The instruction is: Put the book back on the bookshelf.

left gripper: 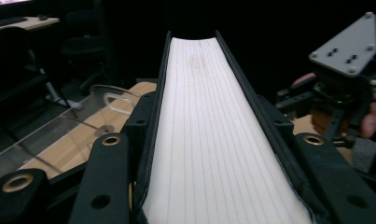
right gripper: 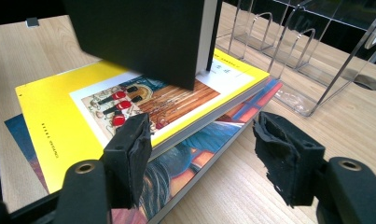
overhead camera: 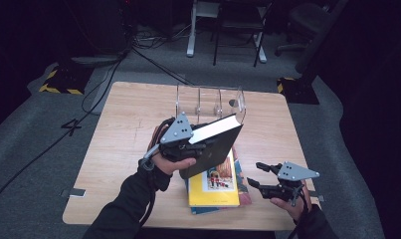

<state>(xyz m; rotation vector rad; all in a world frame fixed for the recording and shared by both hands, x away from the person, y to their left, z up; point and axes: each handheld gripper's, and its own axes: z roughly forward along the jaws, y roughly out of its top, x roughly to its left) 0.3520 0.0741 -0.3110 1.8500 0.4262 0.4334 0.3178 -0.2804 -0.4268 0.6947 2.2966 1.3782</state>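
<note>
The left gripper (overhead camera: 200, 141) is pinching the black book (overhead camera: 215, 147) w/ both jaws, above the yellow book (overhead camera: 215, 191). At 4 o'clock, the right gripper (overhead camera: 260, 177) is hanging w/ jaws spread.

A yellow book (overhead camera: 214, 191) was stacked on a blue-covered one (right gripper: 195, 154) near the table's (overhead camera: 123, 149) front edge; a clear rack (overhead camera: 210, 102) was parked toward the far edge.

The held book (overhead camera: 215, 149) has a plain black cover and white page edges. Under it, the yellow book (right gripper: 50, 116) shows a picture with red figures on brown. Below the yellow book lies a blue and orange book (right gripper: 195, 149). The desk (overhead camera: 128, 129) is light wood.
</note>
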